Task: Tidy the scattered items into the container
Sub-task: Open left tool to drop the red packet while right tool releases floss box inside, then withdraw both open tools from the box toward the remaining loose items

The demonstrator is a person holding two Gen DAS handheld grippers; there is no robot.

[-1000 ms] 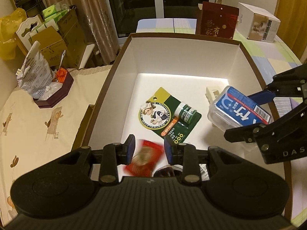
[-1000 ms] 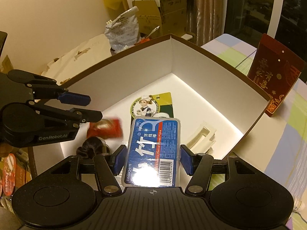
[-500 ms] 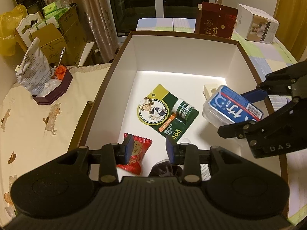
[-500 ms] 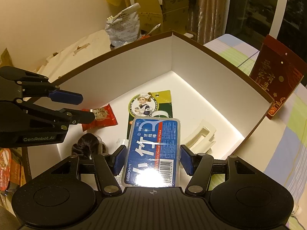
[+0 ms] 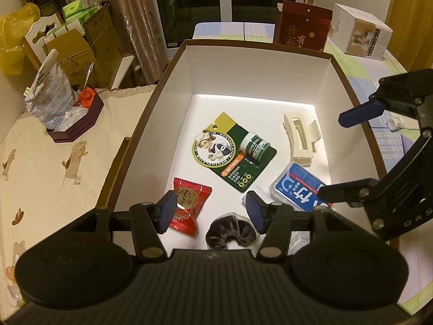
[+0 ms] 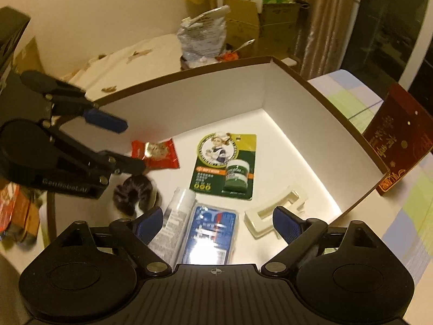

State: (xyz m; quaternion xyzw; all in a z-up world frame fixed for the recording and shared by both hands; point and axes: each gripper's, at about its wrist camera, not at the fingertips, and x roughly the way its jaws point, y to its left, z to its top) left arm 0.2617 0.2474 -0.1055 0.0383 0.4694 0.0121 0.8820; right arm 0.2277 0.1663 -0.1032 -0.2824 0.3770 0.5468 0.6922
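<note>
A brown-rimmed white box (image 5: pixel 259 81) (image 6: pixel 216 100) holds every item in sight. On its floor lie a red candy wrapper (image 5: pixel 189 205) (image 6: pixel 157 154), a green ointment card (image 5: pixel 232 151) (image 6: pixel 224 162), a cream hair claw (image 5: pixel 300 138) (image 6: pixel 276 211), a dark scrunchie (image 5: pixel 230 234) (image 6: pixel 134 192), a white tube (image 6: pixel 173 224) and a blue-labelled floss-pick case (image 5: pixel 297 195) (image 6: pixel 211 235). My left gripper (image 5: pixel 211 211) (image 6: pixel 127 146) hangs open over the candy and scrunchie, holding nothing. My right gripper (image 6: pixel 217 222) (image 5: pixel 343 154) is open above the blue case, apart from it.
A dark red gift bag (image 5: pixel 303 32) (image 6: pixel 400 140) stands behind the box and a white carton (image 5: pixel 362 35) sits to its right. On the cream cloth to the left rests a maroon tray (image 5: pixel 75 124) with a foil bag. Cardboard boxes (image 5: pixel 81 43) stand beyond.
My right gripper opened and the blue case dropped onto the box floor. My left gripper opened wider, and the red candy it let go one second ago lies still.
</note>
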